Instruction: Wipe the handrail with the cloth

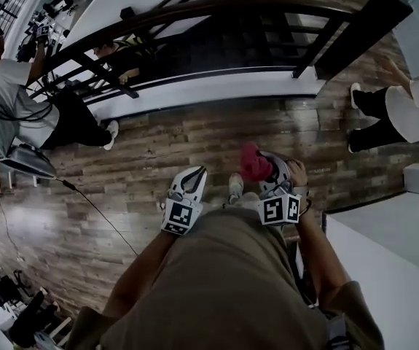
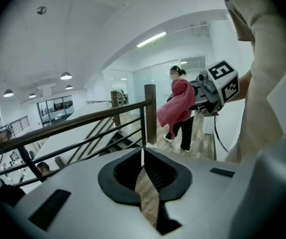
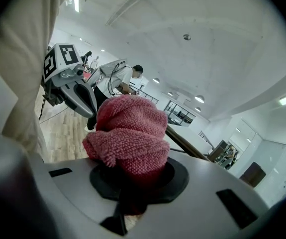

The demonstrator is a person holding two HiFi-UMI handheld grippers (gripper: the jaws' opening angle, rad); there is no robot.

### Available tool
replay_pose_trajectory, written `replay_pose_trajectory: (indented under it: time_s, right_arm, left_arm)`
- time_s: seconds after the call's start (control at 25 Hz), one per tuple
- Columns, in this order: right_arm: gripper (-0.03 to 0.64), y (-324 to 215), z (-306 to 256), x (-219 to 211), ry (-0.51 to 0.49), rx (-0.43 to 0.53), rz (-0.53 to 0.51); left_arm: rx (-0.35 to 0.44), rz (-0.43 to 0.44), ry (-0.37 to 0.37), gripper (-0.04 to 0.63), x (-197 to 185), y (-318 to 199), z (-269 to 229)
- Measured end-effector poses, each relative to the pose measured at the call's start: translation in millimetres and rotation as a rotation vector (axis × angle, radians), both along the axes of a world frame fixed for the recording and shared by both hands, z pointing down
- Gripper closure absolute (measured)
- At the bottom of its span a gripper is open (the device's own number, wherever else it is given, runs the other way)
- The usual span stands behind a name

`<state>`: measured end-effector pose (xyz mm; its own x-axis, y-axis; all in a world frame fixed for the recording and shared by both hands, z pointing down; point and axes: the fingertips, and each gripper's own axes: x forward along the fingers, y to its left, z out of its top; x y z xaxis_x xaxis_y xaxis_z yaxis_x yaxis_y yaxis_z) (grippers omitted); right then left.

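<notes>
Jaws of the right gripper were pinching the pink cloth, which stood bunched in a thick lump above them. Those of the left gripper were pressed together, and I saw nothing between them.

I held both grippers close to my body, on the near side of the handrail, and a wide strip of wooden floor lay between them and it. The cloth was therefore well apart from the handrail and touched no part of it. In the right gripper view the dark rail passed behind the cloth, farther away; in the left gripper view it ran across above the stairs, also out of reach.

By my judgement the first step was done, because the cloth was firmly gripped. The wiping itself had not begun, as far as I could see. What remained was to bring the cloth up to the handrail, to press it on the top, and to draw it along the length. Whether the rail was dusty I could not tell.
</notes>
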<state>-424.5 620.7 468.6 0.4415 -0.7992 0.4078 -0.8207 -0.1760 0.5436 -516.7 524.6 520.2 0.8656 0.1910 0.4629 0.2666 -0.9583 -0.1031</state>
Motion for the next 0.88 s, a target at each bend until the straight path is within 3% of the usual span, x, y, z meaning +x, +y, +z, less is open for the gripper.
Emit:
replay_pose_trajectory:
  time_s: [0.28,0.88]
  right_arm:
    - [0.56,-24.2,-8.2,-20.4,-0.001,-0.039,0.062]
    - [0.562,-73.7,-6.5,-24.9,0.01,-0.096,0.033]
  left_arm:
    - [-0.007,0.056,0.012,0.577,-18.8,-41.2,-15.3]
    - [0.004,0.077,-0.001,0.577,-25.2,-88.0,-14.1]
